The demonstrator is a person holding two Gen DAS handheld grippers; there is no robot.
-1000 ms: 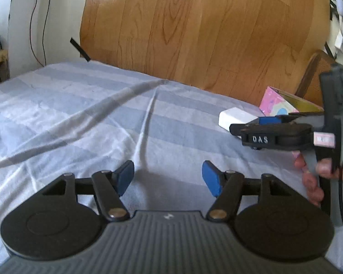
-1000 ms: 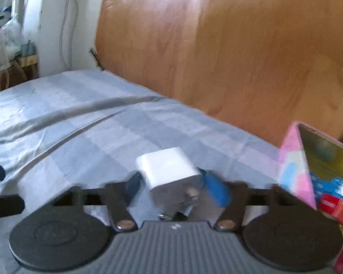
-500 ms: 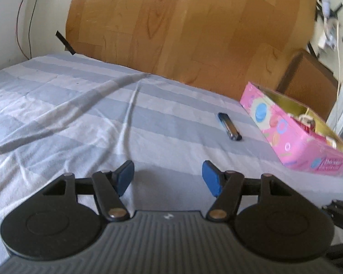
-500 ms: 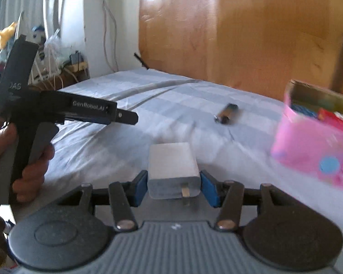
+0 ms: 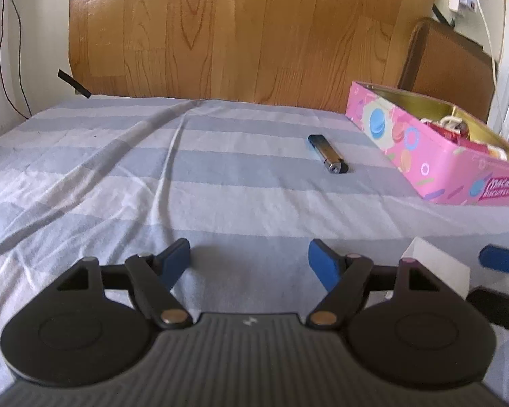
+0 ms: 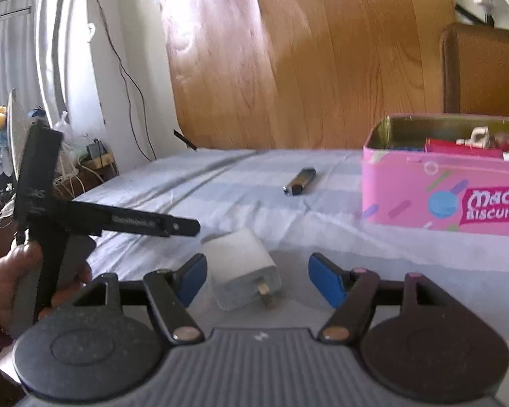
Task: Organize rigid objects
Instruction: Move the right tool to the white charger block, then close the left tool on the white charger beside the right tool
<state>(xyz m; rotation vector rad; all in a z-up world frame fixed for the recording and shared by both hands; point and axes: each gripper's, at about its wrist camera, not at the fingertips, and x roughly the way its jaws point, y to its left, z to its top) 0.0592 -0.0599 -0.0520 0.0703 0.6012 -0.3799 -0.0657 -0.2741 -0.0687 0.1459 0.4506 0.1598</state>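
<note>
A white plug adapter (image 6: 242, 269) lies tilted on the striped bed sheet between the spread fingers of my right gripper (image 6: 257, 279), which is open and not touching it. It also shows in the left wrist view (image 5: 434, 266) at the lower right. My left gripper (image 5: 249, 261) is open and empty over the sheet. A dark lighter (image 5: 327, 158) lies further back on the bed, also in the right wrist view (image 6: 299, 181). An open pink biscuit tin (image 5: 434, 156) with several items inside stands at the right, also in the right wrist view (image 6: 441, 190).
A wooden headboard (image 5: 247, 30) stands behind the bed. The left gripper's body and the hand holding it (image 6: 37, 220) are at the left of the right wrist view. Cables and clutter (image 6: 95, 156) sit beside the bed at the left.
My right gripper has opened and let go of the white adapter, which now lies tilted on the sheet. Both views have swung to face the tin and lighter.
</note>
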